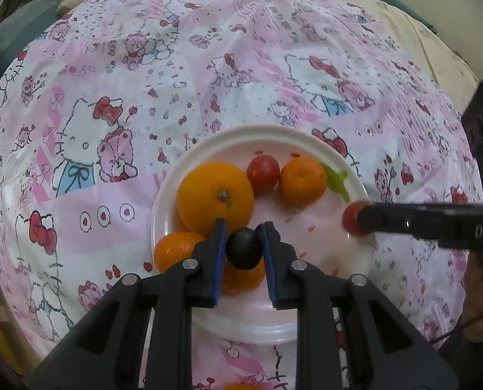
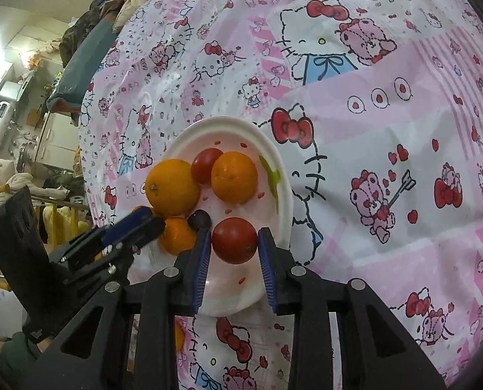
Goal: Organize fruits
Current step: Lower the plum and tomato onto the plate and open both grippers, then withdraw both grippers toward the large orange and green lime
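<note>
Left tongs (image 1: 243, 227) clamp dark grape (image 1: 244, 248); right tongs (image 2: 234, 232) clamp tomato (image 2: 235, 240).

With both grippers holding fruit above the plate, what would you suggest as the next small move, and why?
Probably open the left gripper a little to let the dark fruit settle. It is pinched over the white plate, beside the large orange, while the right gripper holds its red tomato clear to one side.

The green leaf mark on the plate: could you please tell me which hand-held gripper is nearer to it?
Right. The right hand-held gripper, holding a red tomato, is close beside the leaf mark; the left hand-held gripper sits farther across the plate.
</note>
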A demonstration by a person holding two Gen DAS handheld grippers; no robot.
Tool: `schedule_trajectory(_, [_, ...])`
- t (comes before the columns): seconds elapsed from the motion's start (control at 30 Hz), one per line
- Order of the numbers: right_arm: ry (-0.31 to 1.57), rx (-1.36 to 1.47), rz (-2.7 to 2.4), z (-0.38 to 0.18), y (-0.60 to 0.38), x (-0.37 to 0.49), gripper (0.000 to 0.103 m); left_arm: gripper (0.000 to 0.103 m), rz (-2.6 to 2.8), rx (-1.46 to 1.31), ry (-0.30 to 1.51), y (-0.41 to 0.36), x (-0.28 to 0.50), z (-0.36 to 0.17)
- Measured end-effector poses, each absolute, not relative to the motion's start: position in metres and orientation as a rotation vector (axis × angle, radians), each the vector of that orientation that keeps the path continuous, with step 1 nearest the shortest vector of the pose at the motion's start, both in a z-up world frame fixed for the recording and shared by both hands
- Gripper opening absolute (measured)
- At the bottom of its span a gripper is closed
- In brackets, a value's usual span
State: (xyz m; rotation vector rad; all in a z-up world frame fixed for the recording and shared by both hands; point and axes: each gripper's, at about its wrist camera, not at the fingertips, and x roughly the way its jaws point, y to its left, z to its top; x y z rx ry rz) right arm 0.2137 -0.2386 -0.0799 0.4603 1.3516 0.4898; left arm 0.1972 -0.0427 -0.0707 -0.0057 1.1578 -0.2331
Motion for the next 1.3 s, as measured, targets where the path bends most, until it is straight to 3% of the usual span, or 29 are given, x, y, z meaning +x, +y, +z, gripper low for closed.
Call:
schedule_trajectory(0.2, [1.342,0.484,0.486,-0.077,-0.244,0.214,0.033,0.019,-0.233,-0.002,1.153,-0.045,0.201,-0.070])
schedule_trajectory(0.27, [1.332,0.503,0.474,-0.075,-0.249,0.216,0.043,0.019,-0.240,0.002,1.155,-0.046,0.201,-0.070])
schedule_trajectory(0.3, [1.322,0.515,0.463,-0.074,-0.253,0.216,0.054,0.019,-0.246,0.002,1.152,-0.046,0.200,-0.070])
schedule_trajectory(0.47, [1.280,0.503,0.426,-0.063,-0.262,0.216,0.056,0.019,-0.232,0.007,1.138,-0.047,0.202,-0.067])
schedule_trajectory(0.5, [1.274,0.499,0.421,-0.062,-0.262,0.215,0.060,0.025,-0.232,0.002,1.141,-0.047,0.202,-0.068])
schedule_trajectory(0.53, [1.268,0.496,0.416,-0.061,-0.263,0.214,0.064,0.038,-0.233,-0.001,1.142,-0.046,0.202,-0.067])
schedule_trajectory(0.63, [1.260,0.491,0.406,-0.059,-0.263,0.212,0.067,0.065,-0.217,0.010,1.115,-0.047,0.199,-0.064])
schedule_trajectory(0.8, [1.252,0.480,0.405,-0.056,-0.262,0.212,0.068,0.073,-0.199,-0.009,1.112,-0.042,0.199,-0.060])
schedule_trajectory(1.3, [1.218,0.459,0.405,-0.042,-0.261,0.202,0.070,0.074,-0.116,-0.036,1.025,-0.018,0.177,-0.036])
